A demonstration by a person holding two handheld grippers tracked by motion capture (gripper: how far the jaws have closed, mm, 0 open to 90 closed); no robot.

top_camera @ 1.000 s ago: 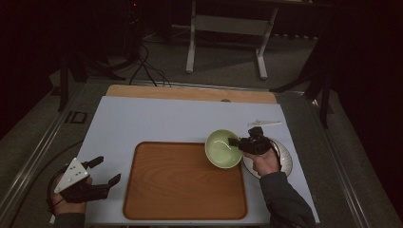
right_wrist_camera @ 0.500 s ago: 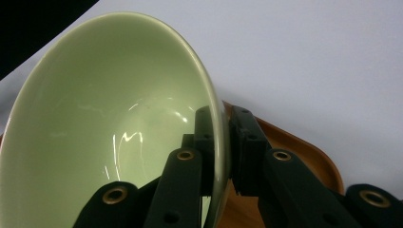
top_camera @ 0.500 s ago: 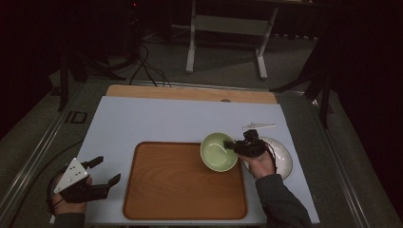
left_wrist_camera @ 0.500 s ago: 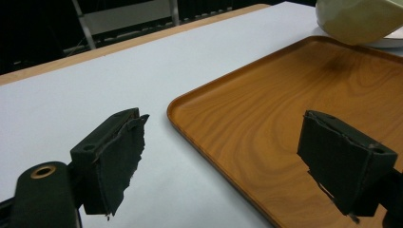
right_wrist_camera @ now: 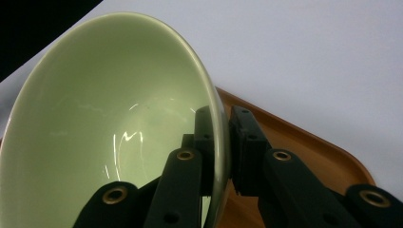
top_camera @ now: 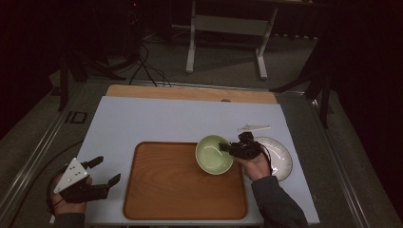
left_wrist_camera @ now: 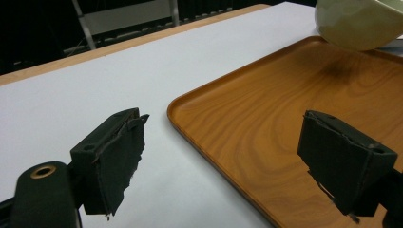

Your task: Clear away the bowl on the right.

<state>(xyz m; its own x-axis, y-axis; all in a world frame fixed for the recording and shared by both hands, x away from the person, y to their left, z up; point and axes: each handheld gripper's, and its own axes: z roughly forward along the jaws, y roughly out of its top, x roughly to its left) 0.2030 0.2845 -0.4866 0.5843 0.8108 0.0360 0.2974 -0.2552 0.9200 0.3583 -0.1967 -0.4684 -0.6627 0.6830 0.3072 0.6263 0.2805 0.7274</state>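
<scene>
A pale green bowl hangs over the right end of the wooden tray, held by its rim in my right gripper, which is shut on it. The right gripper view shows the jaws pinching the bowl's wall, one inside and one outside, with the tray below. My left gripper rests open at the table's front left corner, left of the tray. In the left gripper view its jaws stand wide apart over the tray's near corner, and the bowl hangs at the top right.
A white plate lies on the light table cover right of the tray, partly under the hand. A small white utensil lies behind the plate. Metal stand legs rise on the floor beyond the table.
My right gripper has carried the green bowl leftward, from beside the plate to over the tray's right end. The left gripper has stayed in place.
</scene>
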